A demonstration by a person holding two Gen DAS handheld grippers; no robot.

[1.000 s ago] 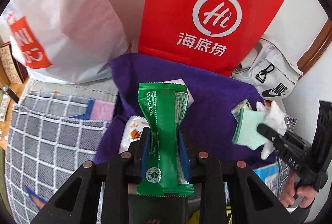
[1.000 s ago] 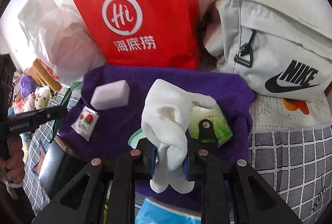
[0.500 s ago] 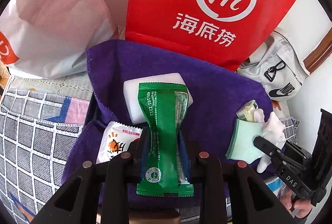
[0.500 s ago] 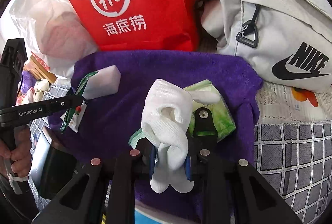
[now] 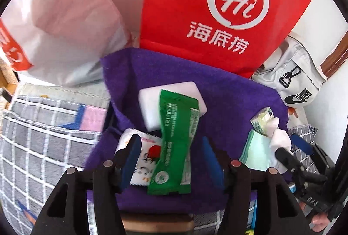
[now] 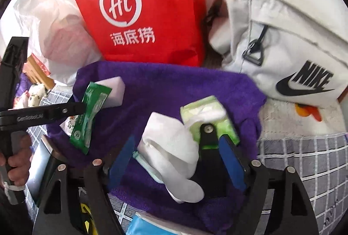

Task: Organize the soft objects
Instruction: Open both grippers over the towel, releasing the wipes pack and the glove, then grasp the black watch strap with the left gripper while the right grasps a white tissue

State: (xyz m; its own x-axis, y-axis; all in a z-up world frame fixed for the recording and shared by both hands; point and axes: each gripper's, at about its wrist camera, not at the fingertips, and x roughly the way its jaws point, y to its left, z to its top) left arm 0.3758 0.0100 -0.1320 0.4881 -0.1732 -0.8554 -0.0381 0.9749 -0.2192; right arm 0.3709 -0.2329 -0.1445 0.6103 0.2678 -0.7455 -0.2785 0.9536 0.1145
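Now both tongs spring apart together: the left gripper (image 5: 170,155) lets go of the green sachet (image 5: 176,145), the right gripper (image 6: 177,155) frees the white sock (image 6: 171,148). Both land on the purple towel (image 6: 169,85), so these two placements look done.

A red paper bag (image 5: 217,9) standing ahead of both grippers bears a white ring logo reading "Hi" with the Chinese characters "海底捞" printed below it. To the right of it, a pale grey bag (image 6: 282,50) shows the black word "NIKE" above a swoosh. Seen from the right wrist camera, the left gripper's (image 6: 82,107) black finger reads "GenRobot.AI", and seen from the left wrist camera the right gripper's (image 5: 289,148) finger reads "DAS"; the print on the green packet (image 5: 176,143) is too blurred to read.
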